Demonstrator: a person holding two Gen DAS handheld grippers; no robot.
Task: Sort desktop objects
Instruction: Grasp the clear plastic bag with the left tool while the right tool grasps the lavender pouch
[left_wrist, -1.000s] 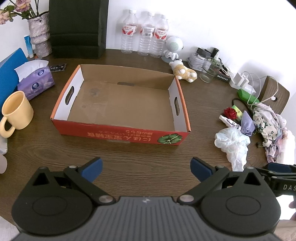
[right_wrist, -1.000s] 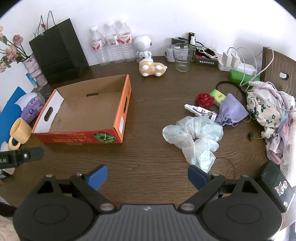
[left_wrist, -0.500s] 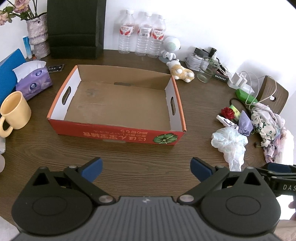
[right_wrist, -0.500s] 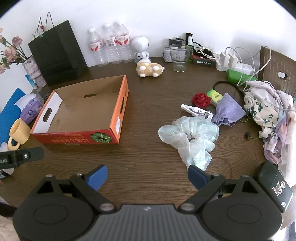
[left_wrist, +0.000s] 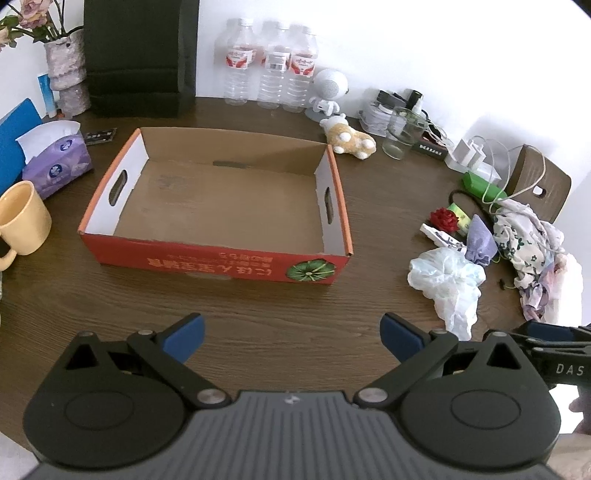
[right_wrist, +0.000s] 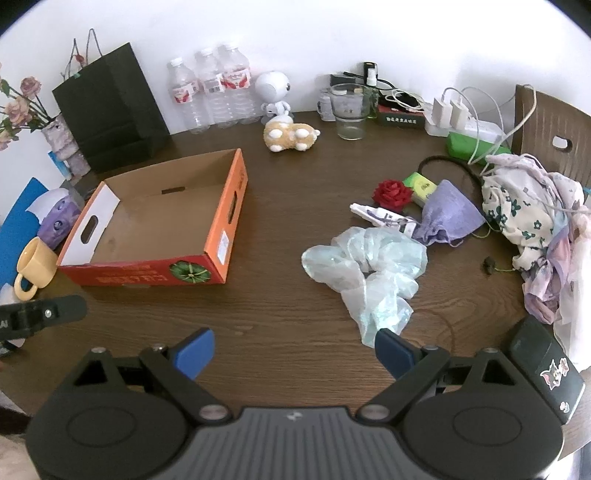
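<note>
While both grippers hang over the near edge of the dark wooden table (right_wrist: 280, 206), nothing sits between their blue pads: the left gripper (left_wrist: 291, 338) has its jaws spread wide above bare wood, and the right gripper (right_wrist: 294, 350) is likewise spread wide, with the tail of a crumpled pale plastic bag (right_wrist: 369, 266) lying just past its right fingertip, not touching as far as can be told. An orange cardboard box (left_wrist: 218, 206) with cut-out handles stands to the left of the clutter, its floor bare. Right of the bag lie the loose things to be sorted: a red fabric rose (right_wrist: 391, 194), a small green packet (right_wrist: 423, 186) just beside it, a white printed tube (right_wrist: 380, 215) in front of the rose, and a lilac cloth pouch (right_wrist: 448, 214) touching the bag's far edge. A heap of floral clothing (right_wrist: 535, 221) rests at the right edge, near a chair back (right_wrist: 554, 125). Along the wall stand three water bottles (left_wrist: 271, 74), a white round-headed robot toy (left_wrist: 328, 92), a plush toy (left_wrist: 349, 140) lying on its side, and a clear glass (left_wrist: 400, 133). Left of the box sit a yellow mug (left_wrist: 22, 218) and a purple tissue pack (left_wrist: 55, 162), with a black paper bag (left_wrist: 140, 55) and a vase of flowers (left_wrist: 66, 70) behind. A black case with cartoon stickers (right_wrist: 546, 365) lies at the near right.
</note>
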